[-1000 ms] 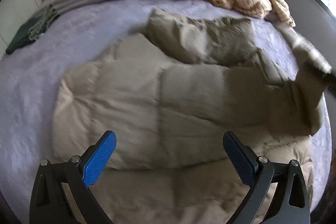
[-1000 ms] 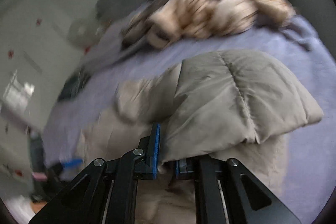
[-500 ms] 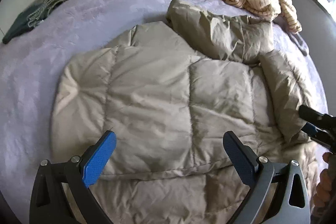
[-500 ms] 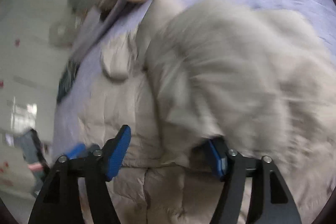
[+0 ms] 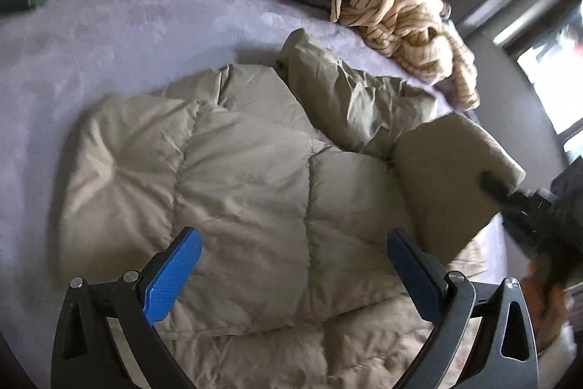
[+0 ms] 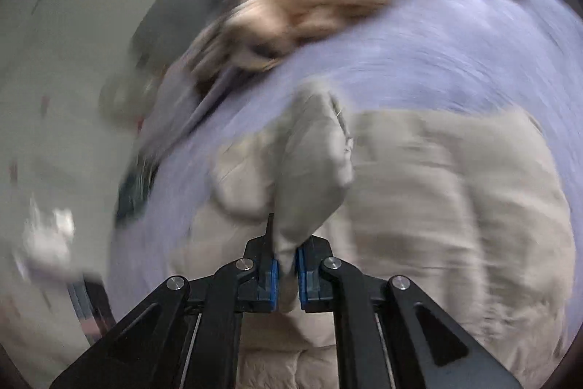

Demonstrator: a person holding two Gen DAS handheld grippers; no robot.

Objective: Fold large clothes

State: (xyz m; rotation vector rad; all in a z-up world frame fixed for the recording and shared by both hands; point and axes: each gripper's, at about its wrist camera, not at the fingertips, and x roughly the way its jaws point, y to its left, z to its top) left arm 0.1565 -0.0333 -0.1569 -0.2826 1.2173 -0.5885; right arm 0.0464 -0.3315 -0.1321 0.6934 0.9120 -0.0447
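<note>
Presently: beige puffer jacket [image 5: 240,192], spread on lavender bedspread [image 5: 120,35]; left gripper [image 5: 291,265], jaws wide apart, holding nothing, hovering above jacket's near half; right gripper [image 6: 286,274], clamped on a jacket sleeve [image 6: 309,177] raised off the jacket's right side; striped cream garment [image 5: 404,13] heaped beyond the jacket

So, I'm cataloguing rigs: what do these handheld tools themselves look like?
Both match: the left tool has black skeletal fingers with triangular cut-outs, silver pivot screws and textured blue pads. The right tool shows the same black linkage, silver screws and blue pads. No cables or markings are visible.
</note>
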